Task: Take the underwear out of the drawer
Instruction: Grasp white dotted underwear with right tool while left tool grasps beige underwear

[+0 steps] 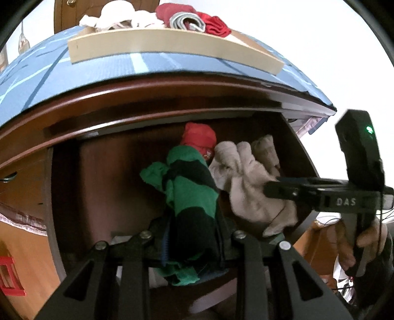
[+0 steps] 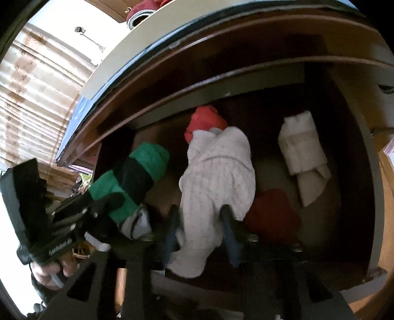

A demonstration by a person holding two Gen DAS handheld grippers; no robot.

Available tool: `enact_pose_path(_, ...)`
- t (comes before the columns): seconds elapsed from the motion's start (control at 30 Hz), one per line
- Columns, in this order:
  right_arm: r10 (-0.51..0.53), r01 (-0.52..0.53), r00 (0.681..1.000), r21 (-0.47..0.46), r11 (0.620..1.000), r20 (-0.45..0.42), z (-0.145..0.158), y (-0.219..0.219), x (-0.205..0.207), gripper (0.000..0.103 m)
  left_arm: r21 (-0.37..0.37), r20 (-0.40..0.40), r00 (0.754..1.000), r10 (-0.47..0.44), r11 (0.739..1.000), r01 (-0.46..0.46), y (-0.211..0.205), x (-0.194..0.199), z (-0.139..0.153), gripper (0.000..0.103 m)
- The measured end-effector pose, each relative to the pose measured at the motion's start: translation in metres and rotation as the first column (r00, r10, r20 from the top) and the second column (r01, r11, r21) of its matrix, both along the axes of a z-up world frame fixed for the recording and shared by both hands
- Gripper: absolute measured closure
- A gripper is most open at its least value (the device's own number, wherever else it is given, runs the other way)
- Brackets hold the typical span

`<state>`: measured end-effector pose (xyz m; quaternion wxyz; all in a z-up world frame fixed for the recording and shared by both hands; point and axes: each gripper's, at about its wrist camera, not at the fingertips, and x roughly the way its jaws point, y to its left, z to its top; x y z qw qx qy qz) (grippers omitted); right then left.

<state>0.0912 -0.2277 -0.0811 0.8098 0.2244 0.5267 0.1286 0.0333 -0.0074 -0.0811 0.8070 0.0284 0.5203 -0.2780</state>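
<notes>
- The left gripper [image 1: 192,236] had its jaws clamped on a green and black striped pair [image 1: 189,187], the bundle standing up between the fingers with a loose end flopping out below.
- The right gripper [image 2: 200,231] was pinching a pale grey pair [image 2: 219,167] near its lower end, jaws closed on the cloth, the rest bunched up above the fingers.
- Both pieces looked lifted over the open drawer [image 2: 364,187] rather than lying flat in it, though I couldn't tell how far clear of the bottom they were.
- Left in the drawer: a red bundle [image 2: 205,118] at the back, touching the grey pair from behind, a white folded one [image 2: 303,157] off to the right, and a darker red piece [image 2: 273,211] near the front.
- Up on the dresser sat a shallow wooden tray [image 1: 172,49] on a blue cloth [image 1: 37,76], already piled with red and white laundry [image 1: 194,21].
- Handling-wise this stuff looked about as easy as it gets: light, soft, nothing to break. My guess is the only trouble is floppiness, since a rolled pair can unroll and dangle or snag the drawer edge.
- I'd say grab through the thick middle of a roll, not a loose corner, so that the whole thing comes up in one go.
</notes>
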Motion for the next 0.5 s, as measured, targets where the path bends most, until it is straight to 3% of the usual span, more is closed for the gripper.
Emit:
enact_pose_path(0.07, 0.002, -0.002, 1.000, -0.034, 0.999, 0.005, -0.001, 0.005, 0.009, 0.034, -0.005, 0.010, 1.000, -0.001, 1.000, 0.001, 0.000, -0.001, 0.005, 0.076)
enact_pose_path(0.23, -0.011, 0.009, 0.993, -0.022, 1.000, -0.116, -0.019, 0.012, 0.026, 0.034, -0.019, 0.030, 1.000, 0.009, 1.000, -0.009, 0.005, -0.002, 0.015, 0.076)
enact_pose_path(0.33, 0.004, -0.011, 0.990, -0.051, 0.999, -0.138, -0.026, 0.021, 0.028, 0.035, -0.016, 0.040, 0.999, 0.015, 1.000, -0.015, 0.007, -0.001, 0.017, 0.076)
enact_pose_path(0.4, 0.034, -0.047, 0.991, -0.104, 0.993, -0.129, -0.027, 0.032, 0.026, 0.050, -0.016, 0.047, 0.999, 0.013, 1.000, -0.012, 0.007, -0.001, 0.018, 0.076)
enact_pose_path(0.5, 0.040, -0.055, 0.990, -0.106, 0.993, -0.135, -0.031, 0.034, 0.023, 0.059, -0.021, 0.050, 0.999, 0.015, 1.000, -0.014, 0.007, -0.002, 0.018, 0.076)
